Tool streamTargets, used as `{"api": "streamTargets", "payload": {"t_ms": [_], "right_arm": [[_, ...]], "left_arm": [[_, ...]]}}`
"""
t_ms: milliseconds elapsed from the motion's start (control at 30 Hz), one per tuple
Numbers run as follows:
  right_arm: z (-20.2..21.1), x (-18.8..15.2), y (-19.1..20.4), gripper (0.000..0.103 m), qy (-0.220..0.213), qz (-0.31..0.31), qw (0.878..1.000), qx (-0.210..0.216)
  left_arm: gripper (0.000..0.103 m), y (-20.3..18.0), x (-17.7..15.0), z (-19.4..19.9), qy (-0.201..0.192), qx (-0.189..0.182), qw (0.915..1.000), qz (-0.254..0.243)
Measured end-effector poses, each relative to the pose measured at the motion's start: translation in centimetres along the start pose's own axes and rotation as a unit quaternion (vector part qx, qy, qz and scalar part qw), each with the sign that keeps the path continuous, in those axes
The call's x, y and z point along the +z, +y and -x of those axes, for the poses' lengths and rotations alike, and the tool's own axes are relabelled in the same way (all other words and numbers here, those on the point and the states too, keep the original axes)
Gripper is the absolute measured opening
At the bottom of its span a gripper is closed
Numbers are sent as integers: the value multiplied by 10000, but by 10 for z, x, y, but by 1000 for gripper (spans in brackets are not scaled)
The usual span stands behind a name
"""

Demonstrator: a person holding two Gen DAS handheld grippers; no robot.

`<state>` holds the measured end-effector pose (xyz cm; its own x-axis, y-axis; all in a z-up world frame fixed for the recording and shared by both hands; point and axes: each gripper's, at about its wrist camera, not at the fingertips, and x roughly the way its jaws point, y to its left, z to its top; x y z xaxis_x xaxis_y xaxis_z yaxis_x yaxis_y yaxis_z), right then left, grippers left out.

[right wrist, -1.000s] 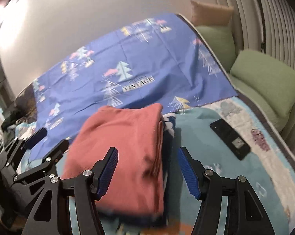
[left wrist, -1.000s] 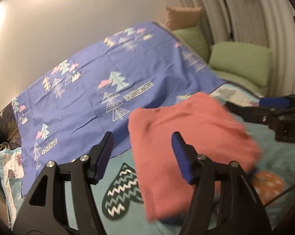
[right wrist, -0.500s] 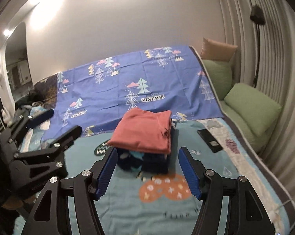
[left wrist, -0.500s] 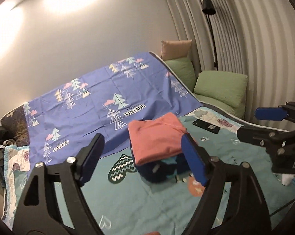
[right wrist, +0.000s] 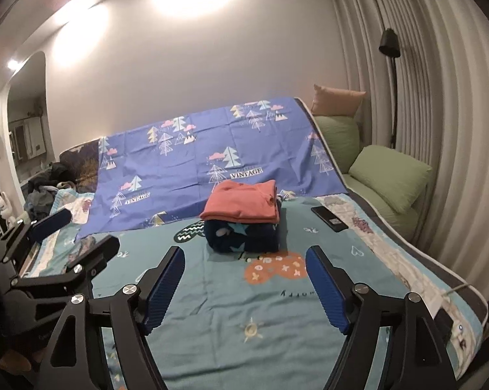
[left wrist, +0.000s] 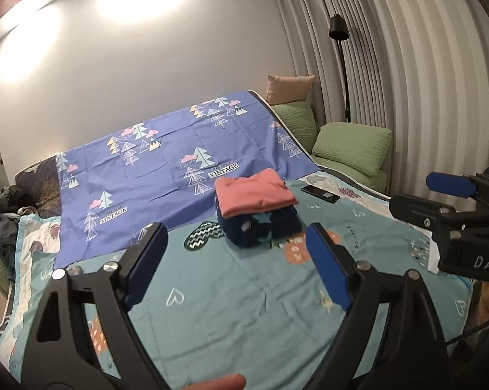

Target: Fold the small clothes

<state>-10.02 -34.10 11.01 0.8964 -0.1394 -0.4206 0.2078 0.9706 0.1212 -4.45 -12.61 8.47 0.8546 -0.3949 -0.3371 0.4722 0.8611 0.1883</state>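
Folded coral garment (left wrist: 255, 192) on navy pile (left wrist: 260, 229) lies dead ahead, well apart from my left gripper (left wrist: 236, 268) and right gripper (right wrist: 244, 284); both jaws just widened, spread, empty.

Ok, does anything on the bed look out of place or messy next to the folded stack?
The folded salmon-pink garment sits squarely on the folded navy patterned garment, nothing askew. The one stray item is a black phone lying on the teal patterned quilt, right of the stack and apart from it.
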Motion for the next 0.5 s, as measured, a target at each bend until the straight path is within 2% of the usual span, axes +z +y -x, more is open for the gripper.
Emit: {"api": "streamTargets", "payload": {"t_ms": [333, 500], "right_arm": [[53, -27, 15, 85, -400, -91, 9988, -262], [62, -37, 21, 87, -383, -121, 9990, -206]], "left_arm": [[87, 8, -30, 39, 89, 82, 9996, 259], [87, 7, -44, 49, 102, 270, 9991, 303]]}}
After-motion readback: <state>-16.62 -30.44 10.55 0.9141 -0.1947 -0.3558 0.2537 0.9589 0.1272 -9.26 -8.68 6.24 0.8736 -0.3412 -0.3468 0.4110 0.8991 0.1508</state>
